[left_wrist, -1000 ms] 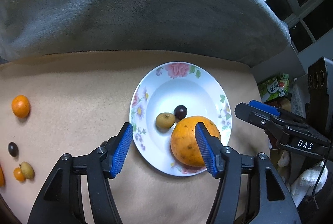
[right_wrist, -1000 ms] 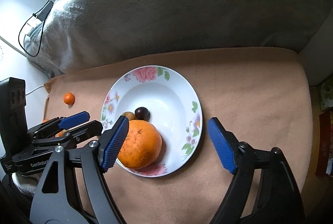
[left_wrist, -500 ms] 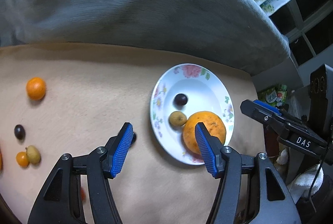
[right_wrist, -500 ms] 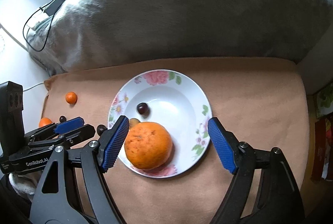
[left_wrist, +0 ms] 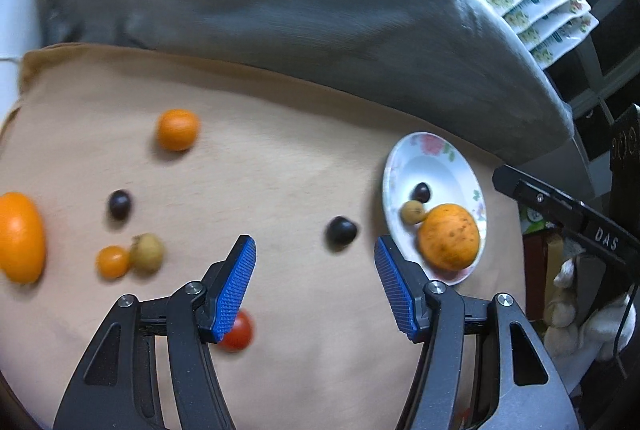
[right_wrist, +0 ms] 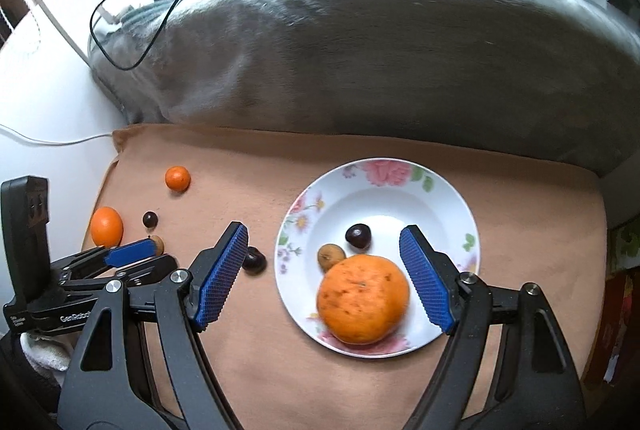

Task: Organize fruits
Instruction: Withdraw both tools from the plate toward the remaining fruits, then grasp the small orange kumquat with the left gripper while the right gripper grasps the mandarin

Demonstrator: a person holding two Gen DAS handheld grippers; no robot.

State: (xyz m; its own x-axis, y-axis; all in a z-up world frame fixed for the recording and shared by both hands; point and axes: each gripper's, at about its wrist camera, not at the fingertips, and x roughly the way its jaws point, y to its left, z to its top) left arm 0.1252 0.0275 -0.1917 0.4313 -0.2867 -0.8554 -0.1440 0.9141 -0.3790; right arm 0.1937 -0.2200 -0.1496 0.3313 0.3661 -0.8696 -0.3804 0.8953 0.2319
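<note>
Left wrist view: the left hand-held gripper (left_wrist: 315,284) hangs open and empty over the tan cloth (left_wrist: 260,170), so I'd line it up on the dark grape (left_wrist: 341,232) just ahead, beside the plate (left_wrist: 400,166), and squeeze gently since it'll roll. "DAS" reads on the other tool. Right wrist view: the right hand-held gripper (right_wrist: 324,280) is open too, empty, straddling the orange (right_wrist: 363,300) on the plate; "GenRobot" partly shows.
</note>
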